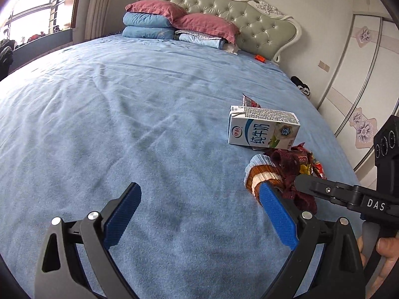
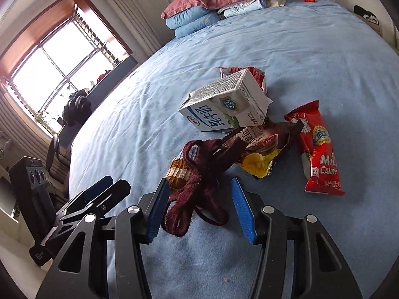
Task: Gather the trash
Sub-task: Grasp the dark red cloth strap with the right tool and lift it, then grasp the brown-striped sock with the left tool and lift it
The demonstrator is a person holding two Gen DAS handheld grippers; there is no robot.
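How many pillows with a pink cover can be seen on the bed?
2, both at the headboard. One pink pillow lies on top of the two stacked blue pillows; the other pink pillow lies on the folded bedding beside them. More may be hidden behind.

Milk carton [image 2: 224, 102] on side, wrappers [image 2: 319, 149] beside, on bed

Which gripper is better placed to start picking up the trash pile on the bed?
Right. The right gripper is open and already straddles the maroon knitted item at the pile's near edge, with the wrappers and milk carton just ahead. The left gripper is open over bare blue bedsheet, beside the pile.
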